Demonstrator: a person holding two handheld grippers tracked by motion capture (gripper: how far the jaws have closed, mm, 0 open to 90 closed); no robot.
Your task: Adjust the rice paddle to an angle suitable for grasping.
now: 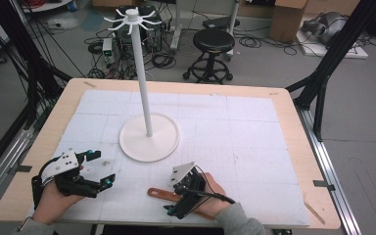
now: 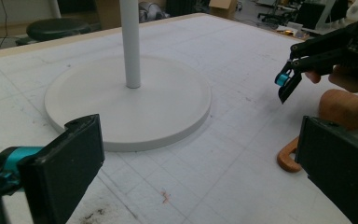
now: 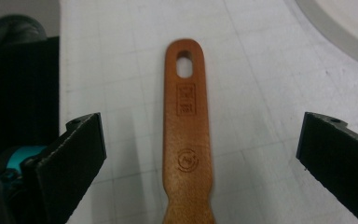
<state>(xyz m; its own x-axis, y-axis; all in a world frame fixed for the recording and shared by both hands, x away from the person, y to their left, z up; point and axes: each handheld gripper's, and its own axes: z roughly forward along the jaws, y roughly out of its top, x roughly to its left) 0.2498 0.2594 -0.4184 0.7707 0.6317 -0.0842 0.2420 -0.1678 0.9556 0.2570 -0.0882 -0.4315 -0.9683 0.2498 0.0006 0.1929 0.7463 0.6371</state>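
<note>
Spoon handle: a wooden handle [image 3: 186, 140] is seen lying flat on the desk [image 1: 254, 127], directly between and just ahead of the right hand-held gripper's jaws; a hanging slot is cut at its far end, with stamped marks below it.
Right hand-held gripper [image 1: 172, 209]: held low over the handle, tips angled down toward the near desk edge; jaws are set wide, one to each side of the handle, with clear gaps and no pad touching the wood.
Left hand-held gripper [image 1: 100, 169]: held off to the left of the stand, jaws wide, nothing between them; the stand base lies straight ahead of it and the right hand-held gripper is seen off to its right.
Stand: a white pole on a round base [image 1: 149, 137], with hooks at the top [image 1: 132, 18], is placed beyond both hand-held grippers, well apart from the handle.
Step in hand: judged to be the approach for a grasp on the handle; nothing is lifted yet.
Next move: the right jaws would need to be lowered around the handle and closed squarely across its width, below the slot, so that the slot is left free, presumably for a hook.
Care: a flat, thin handle may be pushed along the desk if one pad lands first.
</note>
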